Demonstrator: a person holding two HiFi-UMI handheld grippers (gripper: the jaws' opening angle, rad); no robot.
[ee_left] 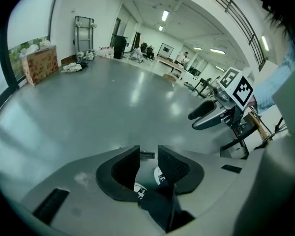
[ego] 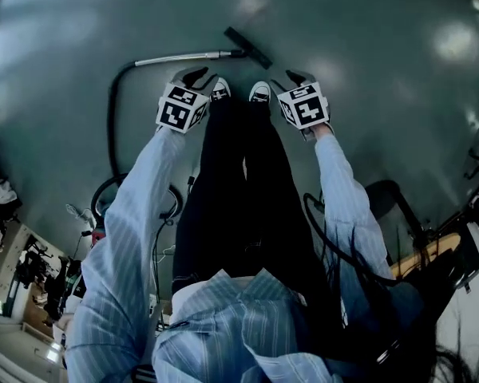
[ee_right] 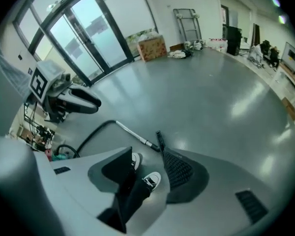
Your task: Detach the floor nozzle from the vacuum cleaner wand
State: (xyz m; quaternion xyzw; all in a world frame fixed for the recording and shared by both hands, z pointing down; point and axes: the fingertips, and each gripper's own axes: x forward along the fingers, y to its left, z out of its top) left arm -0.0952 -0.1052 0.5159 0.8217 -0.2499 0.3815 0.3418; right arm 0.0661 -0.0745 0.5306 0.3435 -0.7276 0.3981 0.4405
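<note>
The vacuum's metal wand [ego: 184, 56] lies on the grey floor ahead of the person's white sneakers [ego: 259, 93]. Its flat black floor nozzle [ego: 248, 46] sits joined to the wand's right end. A black hose [ego: 112, 118] curves back from the wand's left end. My left gripper [ego: 193, 76] hangs above the floor just short of the wand, jaws apart and empty. My right gripper [ego: 297, 78] hangs to the right of the nozzle, also open and empty. In the right gripper view the wand [ee_right: 132, 134] and nozzle [ee_right: 160, 140] lie beyond the jaws [ee_right: 147, 154]. The left gripper view [ee_left: 148, 154] shows only sneakers between its jaws.
The vacuum body and coiled cables [ego: 104, 206] lie behind the person on the left. A black chair [ego: 391, 198] and a wooden stand are at the right. A cardboard box [ee_right: 152, 48] stands by the glass doors; desks [ee_left: 177, 63] line the far end.
</note>
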